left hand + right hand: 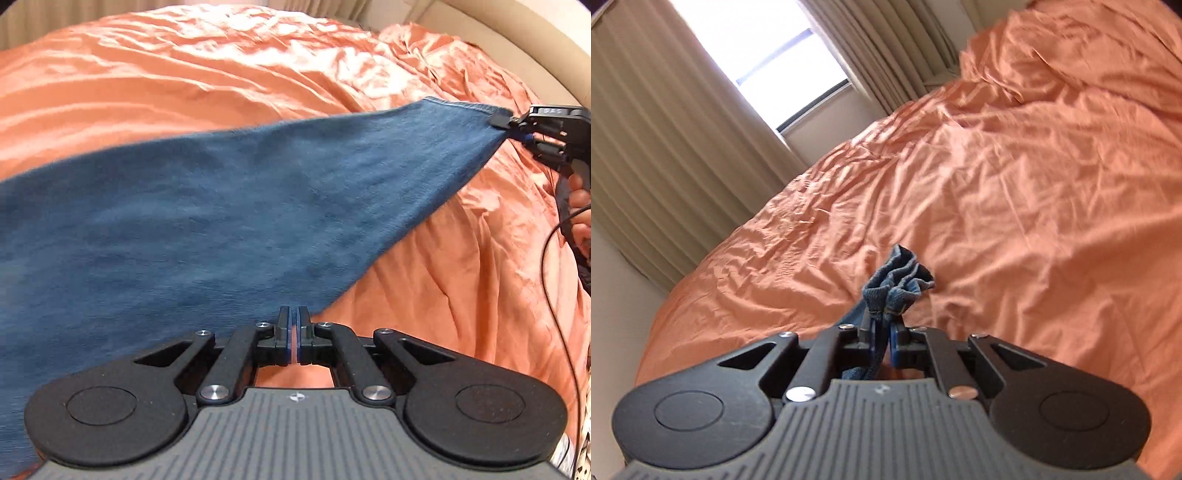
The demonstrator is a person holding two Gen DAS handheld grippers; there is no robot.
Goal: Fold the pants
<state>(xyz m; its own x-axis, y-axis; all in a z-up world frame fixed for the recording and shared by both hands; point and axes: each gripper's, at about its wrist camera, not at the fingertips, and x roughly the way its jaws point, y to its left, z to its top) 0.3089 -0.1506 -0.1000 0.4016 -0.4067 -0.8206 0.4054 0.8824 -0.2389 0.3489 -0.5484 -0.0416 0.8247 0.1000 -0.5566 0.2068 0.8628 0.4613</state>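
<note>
Where left view shows pants (221, 206) spread, right view bunched hem (895, 280), curtains (665, 147).

Daylight pours in through the window (768, 62) at eleven o'clock in the right wrist view, blown out to plain white between the curtains (661, 147). The orange bedcover (1015, 184) catches a soft sheen on its creases and looks smeared toward three o'clock. In the left wrist view the blue pants (184, 206) are blurred at nine o'clock. Both views bend strongly at the edges, with dark corners.
</note>
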